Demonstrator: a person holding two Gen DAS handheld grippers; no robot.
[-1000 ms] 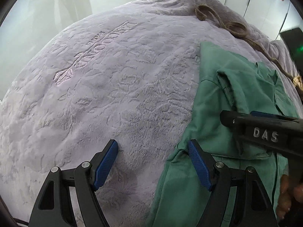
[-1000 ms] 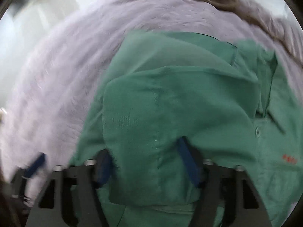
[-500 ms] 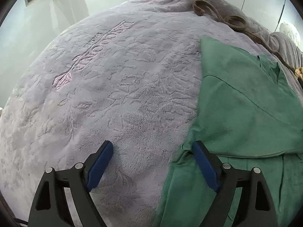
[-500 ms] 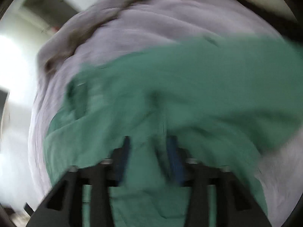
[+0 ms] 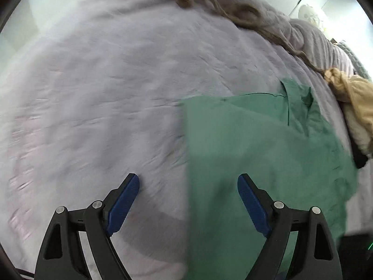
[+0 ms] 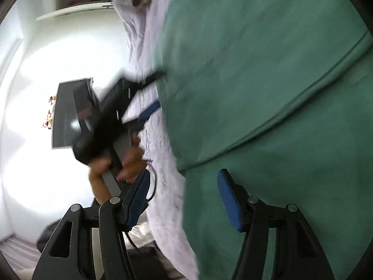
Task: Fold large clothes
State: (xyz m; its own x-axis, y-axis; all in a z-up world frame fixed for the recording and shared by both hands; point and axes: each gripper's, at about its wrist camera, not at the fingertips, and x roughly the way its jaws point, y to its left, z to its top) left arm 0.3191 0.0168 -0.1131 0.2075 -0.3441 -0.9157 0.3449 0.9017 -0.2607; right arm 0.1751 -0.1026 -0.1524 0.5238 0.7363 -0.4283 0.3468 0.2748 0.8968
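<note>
The green garment (image 5: 256, 158) lies flat on the lilac blanket (image 5: 105, 93), one side already folded over, so this looks like the pause between folds. Left tongs (image 5: 188, 200) are spread wide and empty, straddling the garment's straight edge. Right tongs (image 6: 184, 198) have just been opening; nothing is pinched, and they hover at the garment's edge too. Next move calls for picking a fresh hem and clamping it
</note>
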